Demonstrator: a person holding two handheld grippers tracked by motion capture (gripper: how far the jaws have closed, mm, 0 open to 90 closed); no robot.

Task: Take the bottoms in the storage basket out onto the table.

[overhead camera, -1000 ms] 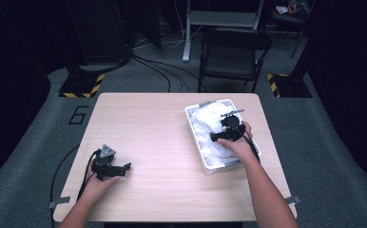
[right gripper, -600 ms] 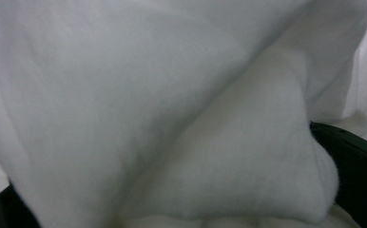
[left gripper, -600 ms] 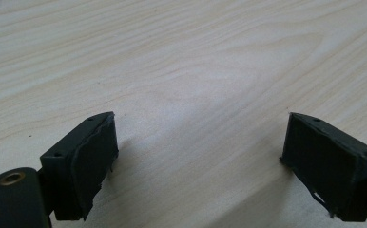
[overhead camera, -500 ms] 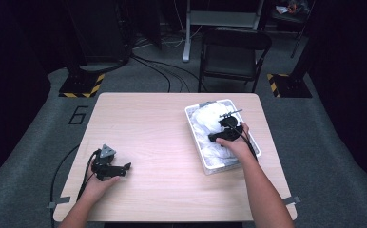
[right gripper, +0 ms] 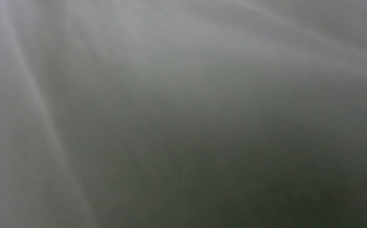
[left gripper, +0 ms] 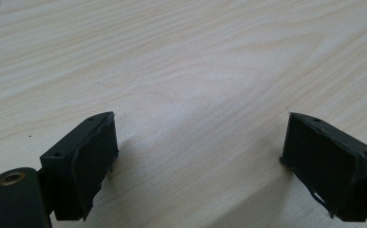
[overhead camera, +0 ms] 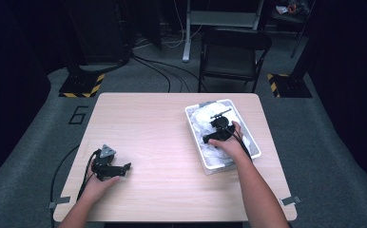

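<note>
a large dark "6" (overhead camera: 78, 114) is marked on the grey floor (overhead camera: 43, 123) left of the table.

Table (overhead camera: 162, 137): pale matt wood-grain top. Tray (overhead camera: 191, 115): white plastic, holding soft white cloth (overhead camera: 205, 122). Left gripper (left gripper: 196, 164): matt black pads with rough edges.
</note>
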